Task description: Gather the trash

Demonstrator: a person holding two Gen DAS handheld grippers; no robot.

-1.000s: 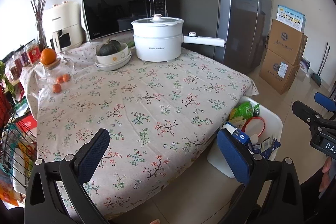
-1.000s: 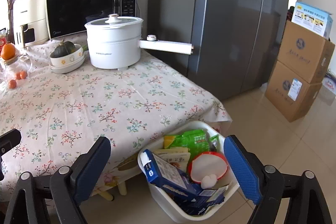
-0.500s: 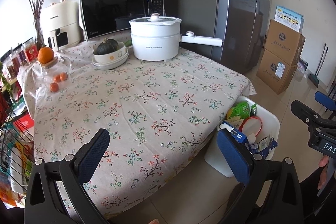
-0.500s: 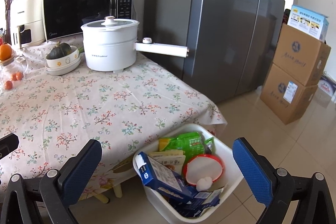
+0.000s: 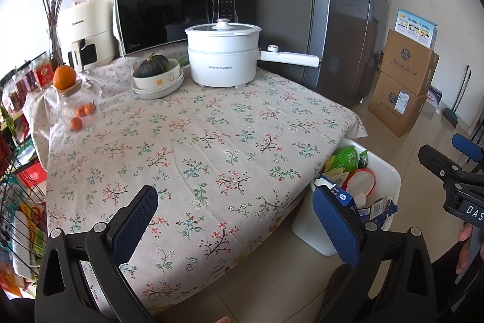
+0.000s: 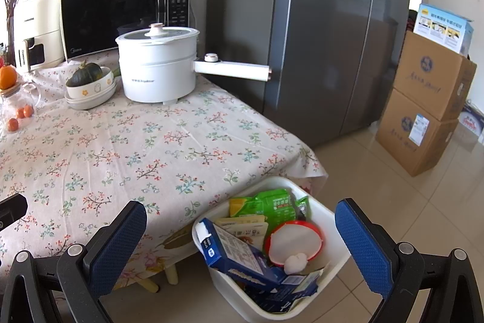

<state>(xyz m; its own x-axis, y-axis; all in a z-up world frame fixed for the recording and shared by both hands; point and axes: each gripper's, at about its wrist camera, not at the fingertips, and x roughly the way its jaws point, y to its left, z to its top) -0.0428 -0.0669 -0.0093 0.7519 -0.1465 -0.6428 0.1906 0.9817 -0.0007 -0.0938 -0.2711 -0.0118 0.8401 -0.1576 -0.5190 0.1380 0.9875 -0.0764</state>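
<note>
Floral-print tablecloth (image 6: 127, 147) looks cleared, and our white plastic bin (image 6: 335, 259) at 5 o'clock is stuffed with wrappers. Both our left gripper (image 5: 239, 220) and right gripper (image 6: 242, 229) hang wide open, holding nothing.

floral tablecloth (image 5: 211, 147), white bin (image 6: 335, 262), blue fingers (image 6: 363, 244), grey fridge (image 6: 326, 50)

Each hand-held gripper (image 6: 240, 229) has black framed arms, silver screws and blue textured pads (image 6: 361, 247).
</note>
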